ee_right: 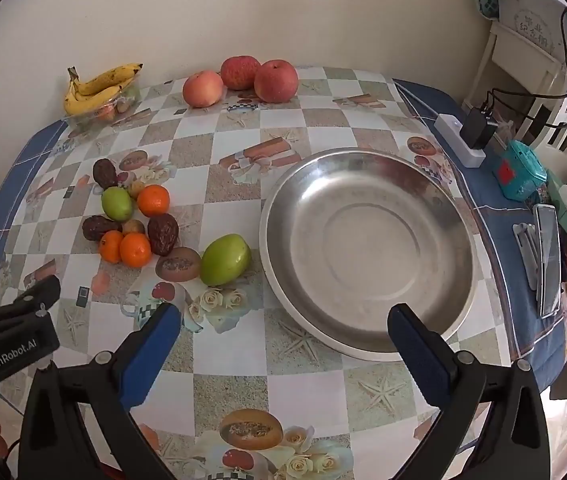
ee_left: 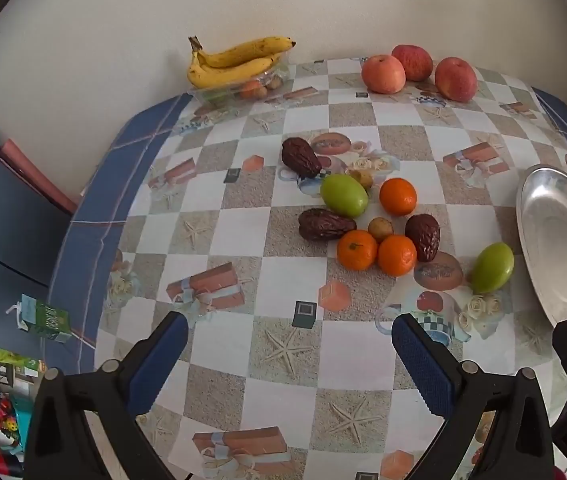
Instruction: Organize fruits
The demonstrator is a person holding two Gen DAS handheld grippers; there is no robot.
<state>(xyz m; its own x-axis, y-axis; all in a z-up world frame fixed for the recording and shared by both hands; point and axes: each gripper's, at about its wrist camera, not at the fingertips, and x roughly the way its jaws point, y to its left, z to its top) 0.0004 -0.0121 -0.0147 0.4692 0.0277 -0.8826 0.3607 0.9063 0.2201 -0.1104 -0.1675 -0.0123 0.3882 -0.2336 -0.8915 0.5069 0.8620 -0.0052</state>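
A cluster of small fruit lies mid-table: three oranges (ee_left: 397,196), three dark dates (ee_left: 325,224), a green fruit (ee_left: 343,195) and small brown fruits (ee_left: 380,228). A second green fruit (ee_right: 225,260) lies apart, beside the empty steel plate (ee_right: 367,256), which also shows in the left wrist view (ee_left: 559,248). Three apples (ee_right: 239,80) sit at the back. My left gripper (ee_left: 289,344) is open and empty, short of the cluster. My right gripper (ee_right: 283,332) is open and empty over the plate's near rim.
Bananas (ee_left: 235,60) rest on a clear tray of small fruit (ee_left: 239,90) at the back left. A phone (ee_right: 547,260), a power strip with charger (ee_right: 463,140) and a teal box (ee_right: 519,176) lie along the right edge. A wall stands behind the table.
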